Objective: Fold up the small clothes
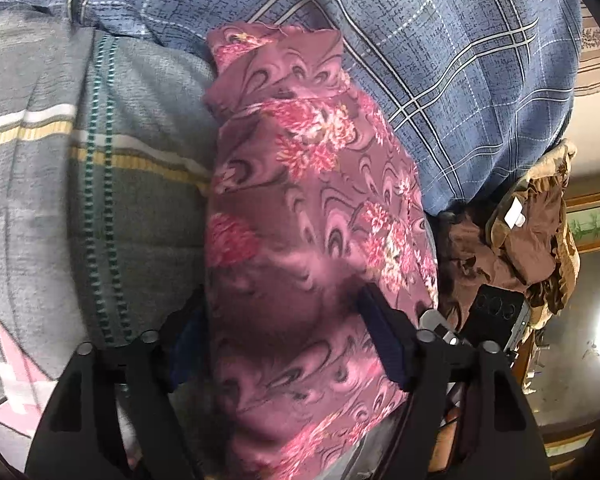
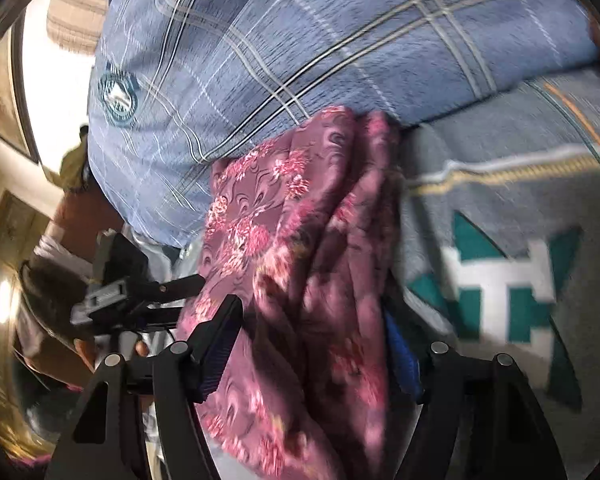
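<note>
A maroon cloth with a pink flower print (image 1: 300, 208) hangs folded between both grippers, over the bed. My left gripper (image 1: 280, 316) has its two fingers on either side of the cloth's thick fold and grips it. My right gripper (image 2: 316, 320) also has a finger on each side of the same cloth (image 2: 300, 248) and holds it. In the right wrist view the left gripper (image 2: 140, 292) shows at the left, against the cloth's edge.
A grey patterned bedcover (image 1: 60, 184) lies on the left. A blue plaid pillow (image 1: 440, 60) lies behind the cloth; it also shows in the right wrist view (image 2: 300, 40). A heap of brown clothes (image 1: 520, 248) lies at the right, by the bed's edge.
</note>
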`<state>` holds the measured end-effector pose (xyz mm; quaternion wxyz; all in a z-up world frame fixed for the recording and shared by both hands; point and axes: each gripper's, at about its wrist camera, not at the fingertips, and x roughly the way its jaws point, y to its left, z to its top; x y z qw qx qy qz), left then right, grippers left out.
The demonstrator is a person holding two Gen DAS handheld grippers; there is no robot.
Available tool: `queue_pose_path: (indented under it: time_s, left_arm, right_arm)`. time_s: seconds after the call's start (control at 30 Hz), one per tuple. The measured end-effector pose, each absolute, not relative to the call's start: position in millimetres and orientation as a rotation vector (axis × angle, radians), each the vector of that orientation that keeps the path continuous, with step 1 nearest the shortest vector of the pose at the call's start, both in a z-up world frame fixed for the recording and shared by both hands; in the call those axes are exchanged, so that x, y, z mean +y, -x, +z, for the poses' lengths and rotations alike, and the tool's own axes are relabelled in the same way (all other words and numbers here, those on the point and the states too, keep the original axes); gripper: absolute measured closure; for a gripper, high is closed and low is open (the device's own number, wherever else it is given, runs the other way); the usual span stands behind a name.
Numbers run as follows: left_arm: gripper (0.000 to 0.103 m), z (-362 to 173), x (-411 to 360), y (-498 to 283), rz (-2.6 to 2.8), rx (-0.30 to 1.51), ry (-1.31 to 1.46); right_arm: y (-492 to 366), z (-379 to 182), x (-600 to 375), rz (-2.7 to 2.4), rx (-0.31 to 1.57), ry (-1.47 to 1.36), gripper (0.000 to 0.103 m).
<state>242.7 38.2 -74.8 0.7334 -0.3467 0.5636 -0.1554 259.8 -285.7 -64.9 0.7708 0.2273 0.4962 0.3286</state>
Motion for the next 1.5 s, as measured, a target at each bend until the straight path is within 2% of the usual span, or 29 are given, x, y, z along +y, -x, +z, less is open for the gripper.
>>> queue_pose_path:
  time_s: [0.1, 0.17, 0.23, 0.3, 0.37, 0.47, 0.83, 0.97, 1.2, 1.37, 1.43, 1.5]
  left_arm:
    - [0.022, -72.0, 28.8, -245.5, -0.315, 1.232, 0.73]
    - [0.022, -68.7, 25.0, -243.4, -0.307, 1.223, 0.706]
    - [0.033, -64.5, 23.3, -239.4, -0.302, 1.207, 0.682]
    - [0.055, -60.5, 22.8, -235.1, -0.304, 1.194, 0.66]
    - [0.067, -55.6, 22.6, -231.2, -0.305, 1.184, 0.659]
    - [0.071, -40.8, 23.4, -224.1, -0.302, 1.162, 0.635]
    - [0.071, 62.2, 71.1, -175.4, -0.332, 0.982, 0.624]
    - [0.071, 71.8, 84.8, -144.9, -0.302, 0.954, 0.565]
    - [0.071, 25.8, 111.0, -101.1, -0.256, 0.99, 0.527]
    - [0.071, -36.5, 109.9, -85.2, -0.209, 1.086, 0.503]
    - [0.065, -53.2, 105.2, -80.6, -0.186, 1.102, 0.467]
    - [0.052, -58.7, 103.1, -74.5, -0.167, 1.07, 0.434]
  right_arm:
    - [-264.9, -62.7, -270.1, 0.691, 1.056, -0.424, 0.025]
    - [-258.4, -57.6, -263.2, 0.649, 1.04, -0.359, 0.033]
    - [-249.7, -50.6, -262.3, 0.613, 1.011, -0.294, 0.062]
    - [-243.1, -42.6, -264.9, 0.596, 0.992, -0.291, 0.069]
    - [-239.6, -35.5, -263.5, 0.572, 0.983, -0.25, 0.073]
    - [-230.9, -18.0, -252.9, 0.548, 0.957, -0.204, 0.076]
    - [-178.2, 88.6, -211.6, 0.617, 0.758, -0.164, 0.077]
    - [-158.9, 97.9, -184.2, 0.649, 0.719, -0.161, 0.077]
    - [-128.3, 47.0, -156.9, 0.674, 0.808, -0.214, 0.077]
    - [-112.2, -14.7, -150.6, 0.639, 0.924, -0.224, 0.077]
    - [-108.3, -37.8, -150.8, 0.615, 0.96, -0.21, 0.073]
    - [-106.0, -50.6, -154.2, 0.603, 0.963, -0.202, 0.067]
